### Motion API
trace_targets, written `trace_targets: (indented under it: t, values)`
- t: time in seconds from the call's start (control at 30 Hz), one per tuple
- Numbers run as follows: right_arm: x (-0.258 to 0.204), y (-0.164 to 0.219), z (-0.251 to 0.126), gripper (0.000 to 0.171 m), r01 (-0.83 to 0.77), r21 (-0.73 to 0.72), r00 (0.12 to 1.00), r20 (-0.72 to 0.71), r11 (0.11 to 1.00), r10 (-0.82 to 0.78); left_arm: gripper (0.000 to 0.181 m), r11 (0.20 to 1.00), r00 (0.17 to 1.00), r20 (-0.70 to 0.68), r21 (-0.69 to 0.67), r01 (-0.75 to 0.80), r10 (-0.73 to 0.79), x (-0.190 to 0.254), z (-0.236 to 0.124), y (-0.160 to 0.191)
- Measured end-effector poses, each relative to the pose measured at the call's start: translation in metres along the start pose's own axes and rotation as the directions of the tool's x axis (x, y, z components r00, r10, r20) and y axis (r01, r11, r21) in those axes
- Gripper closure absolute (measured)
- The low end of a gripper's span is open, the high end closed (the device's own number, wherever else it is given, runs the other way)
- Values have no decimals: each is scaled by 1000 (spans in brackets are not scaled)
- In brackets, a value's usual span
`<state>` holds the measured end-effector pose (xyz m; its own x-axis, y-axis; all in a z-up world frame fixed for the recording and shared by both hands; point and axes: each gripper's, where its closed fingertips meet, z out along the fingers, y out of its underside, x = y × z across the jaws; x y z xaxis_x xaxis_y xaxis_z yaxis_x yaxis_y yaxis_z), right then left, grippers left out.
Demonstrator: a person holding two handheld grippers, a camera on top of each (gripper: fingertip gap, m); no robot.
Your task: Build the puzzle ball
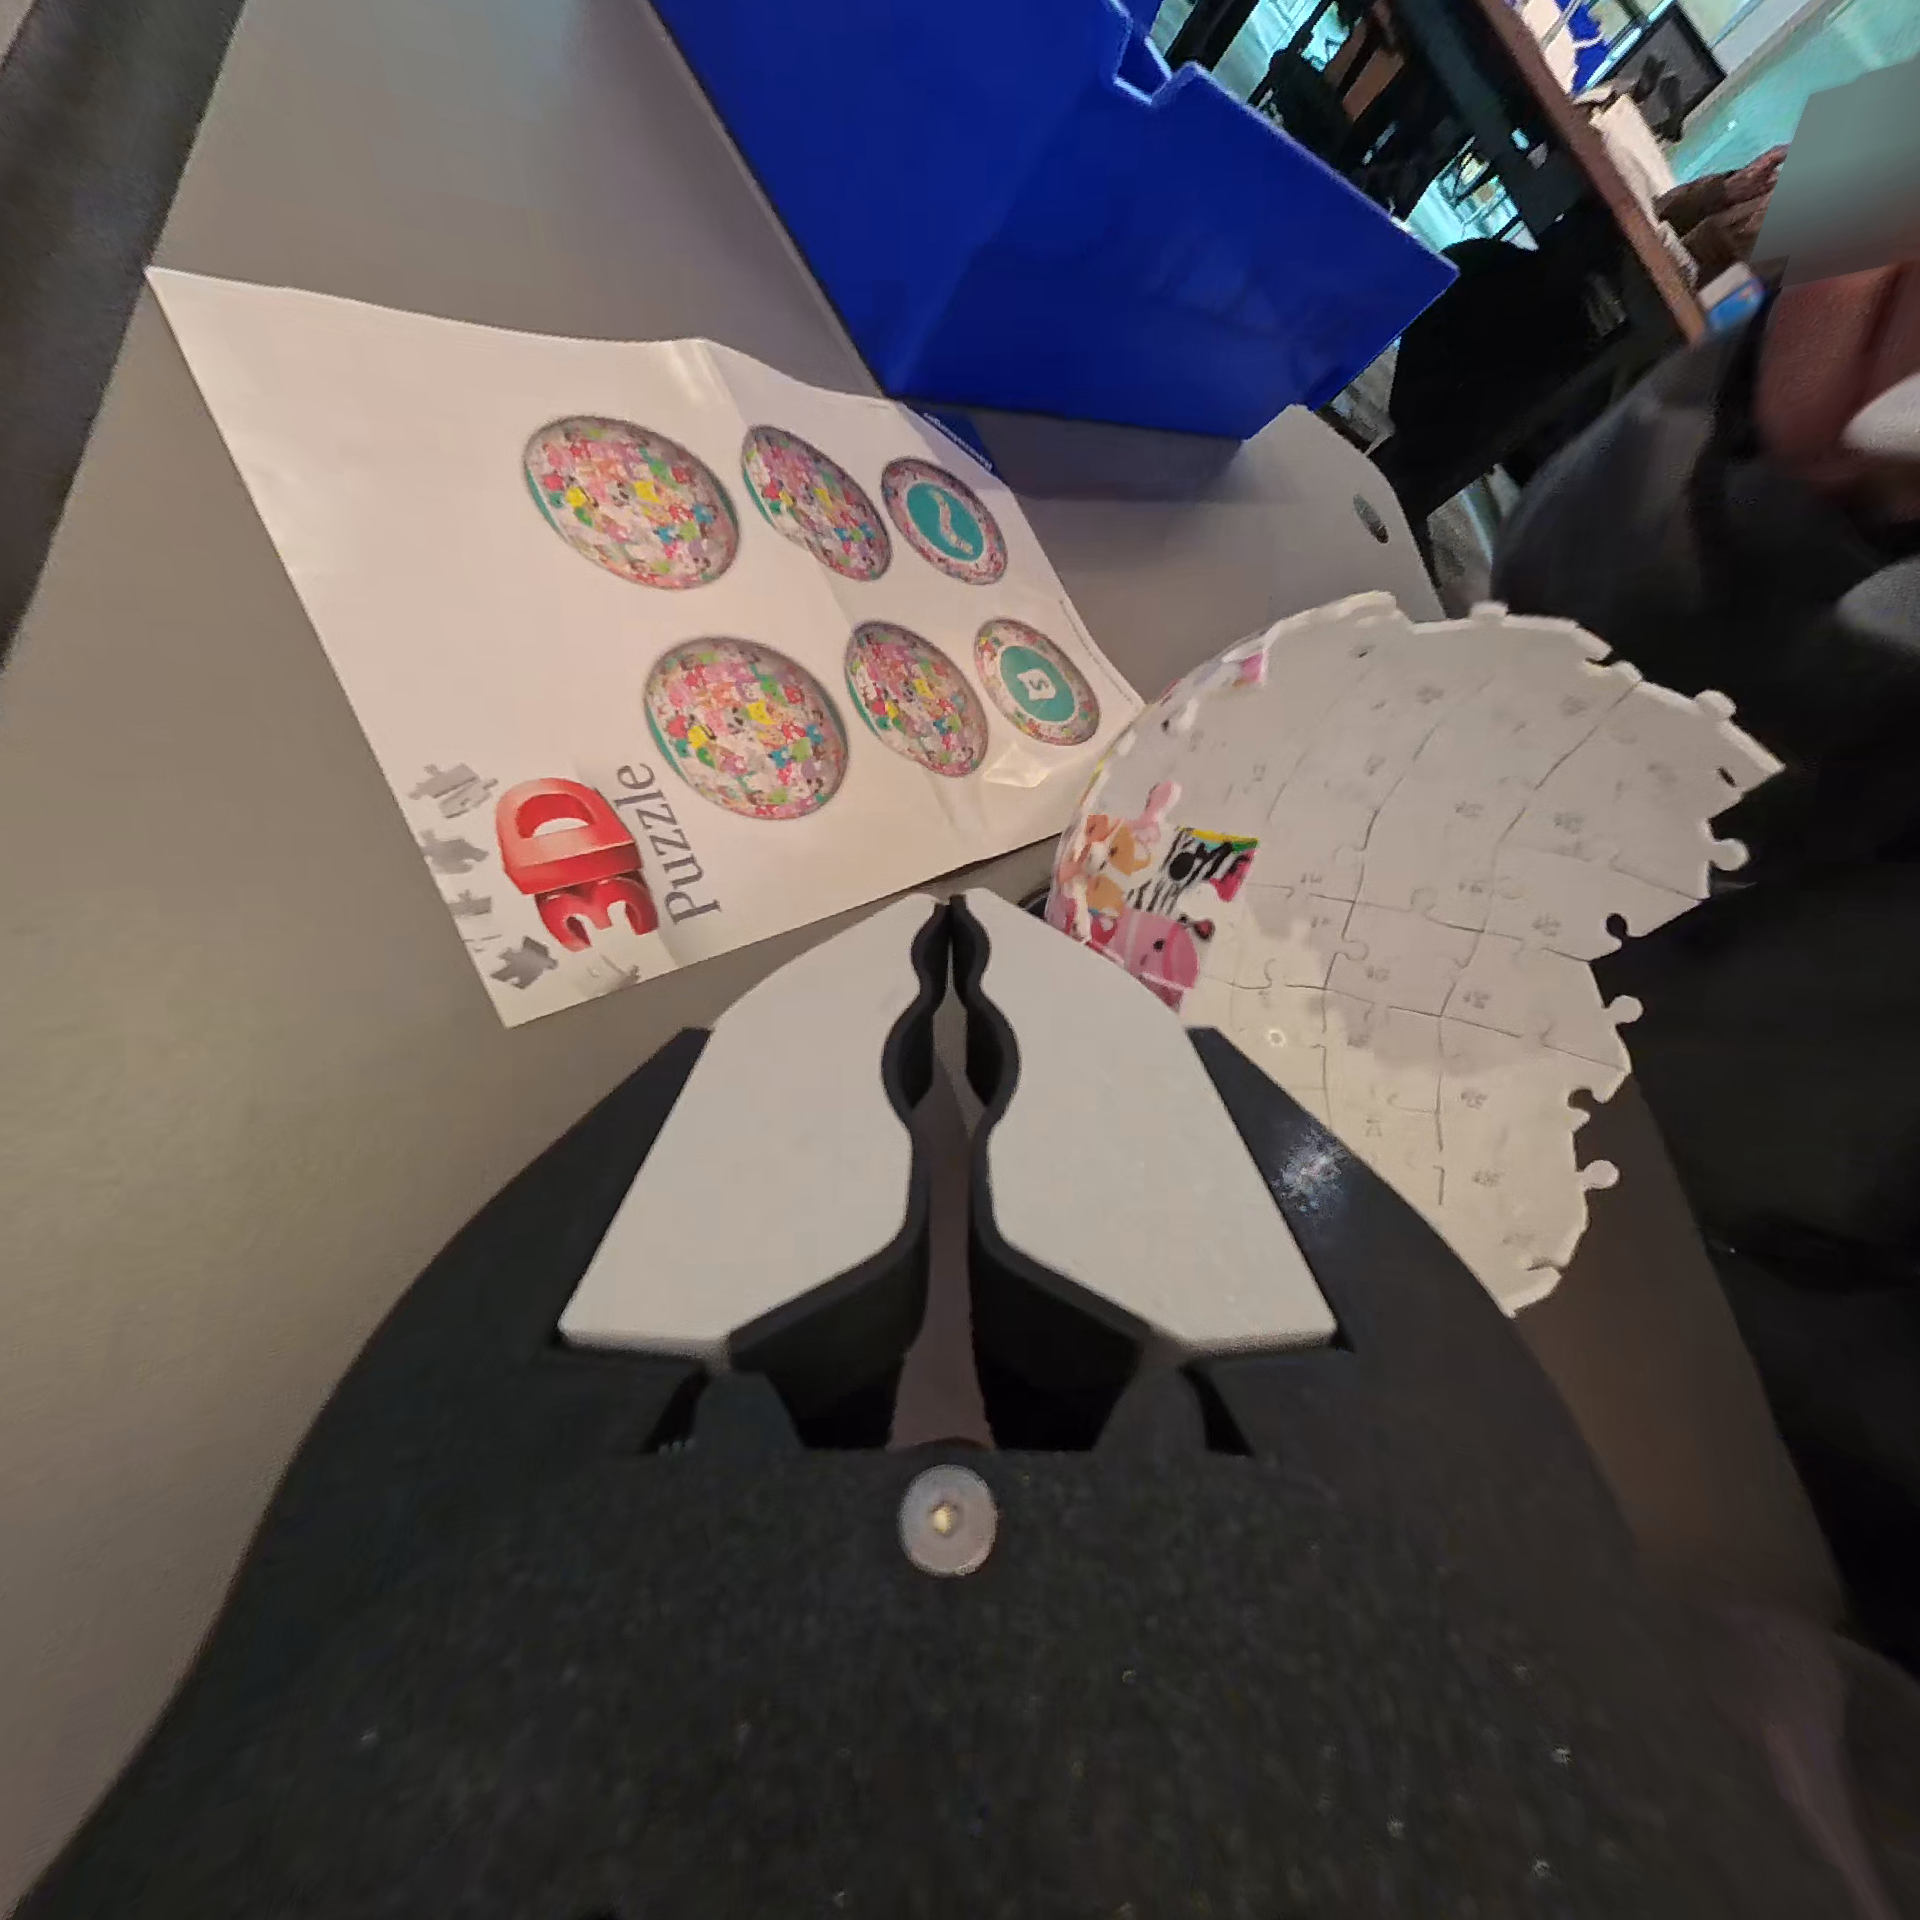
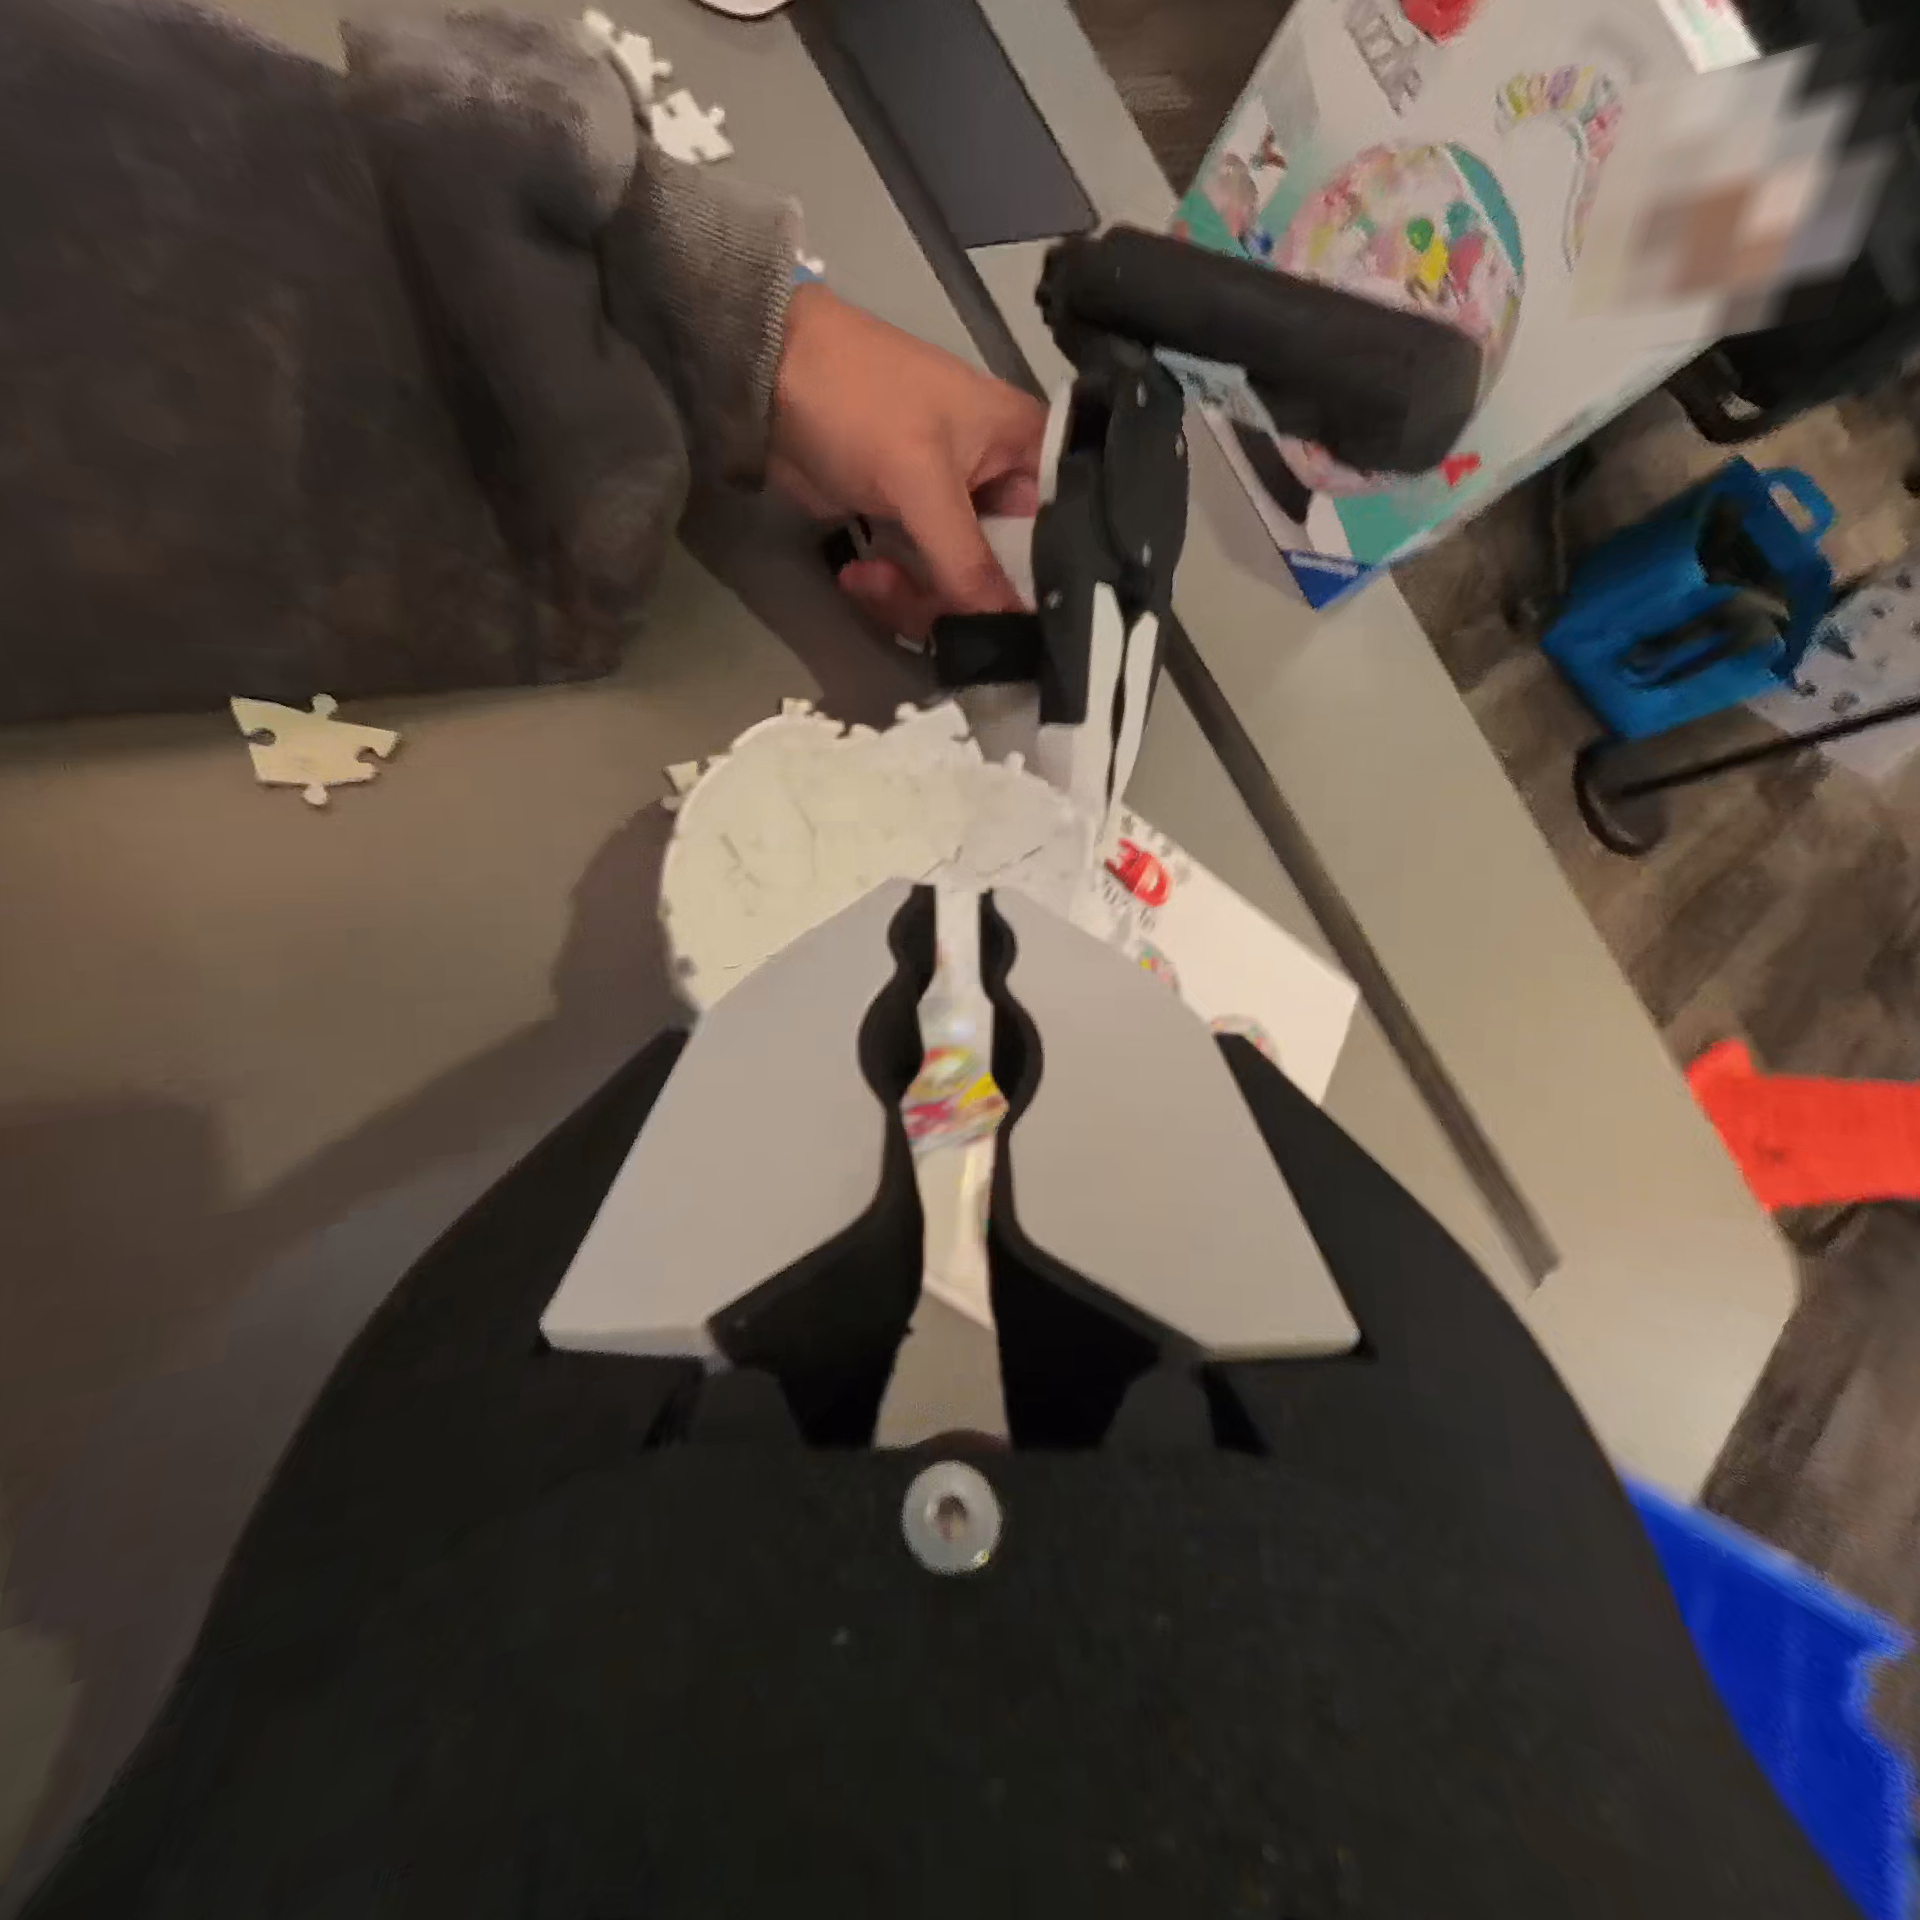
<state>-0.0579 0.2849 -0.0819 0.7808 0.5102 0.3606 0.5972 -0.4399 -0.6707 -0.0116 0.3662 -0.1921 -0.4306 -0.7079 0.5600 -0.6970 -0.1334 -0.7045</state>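
The half-built puzzle ball is a curved shell with its white inside facing the left wrist view and a coloured cartoon strip on its left rim. In the right wrist view the puzzle ball sits just ahead of my right gripper, whose jaws are nearly closed on the shell's rim; white and coloured shell shows in the narrow gap. My left gripper is shut and empty, its tips just left of the shell's coloured rim. The left gripper also shows in the right wrist view, held by a hand.
A printed instruction sheet lies on the grey table under the grippers. A blue bin stands behind it. Loose white pieces lie left; more lie farther off. The puzzle box sits near the table edge. Some 15 centimetres of space lies between my two pairs of fingers.
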Motion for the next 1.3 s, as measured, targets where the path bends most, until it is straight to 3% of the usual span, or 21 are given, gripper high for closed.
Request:
trace_targets:
  t: [0.1,0.3,0.83,1.1,1.3]
  values:
    - [-14,15,-5,132,-104,30,991,-86,994,106,181,1000,1000,-7,-4,-9,9,2,0,0]
    - [-12,15,5,114,-278,124,949,-121,953,292,181,1000,1000,-11,-1,-21,21,3,0,0]
    - [-20,53,20,110,-324,160,933,-112,932,343,181,997,1000,-14,77,-16,17,3,-9,-11]
    - [-38,54,23,102,-215,182,952,-182,959,248,181,997,999,-39,74,-21,24,9,-4,-13]
    - [-35,42,10,107,-192,213,969,-111,958,219,181,997,999,-39,76,-16,19,9,-3,-13]
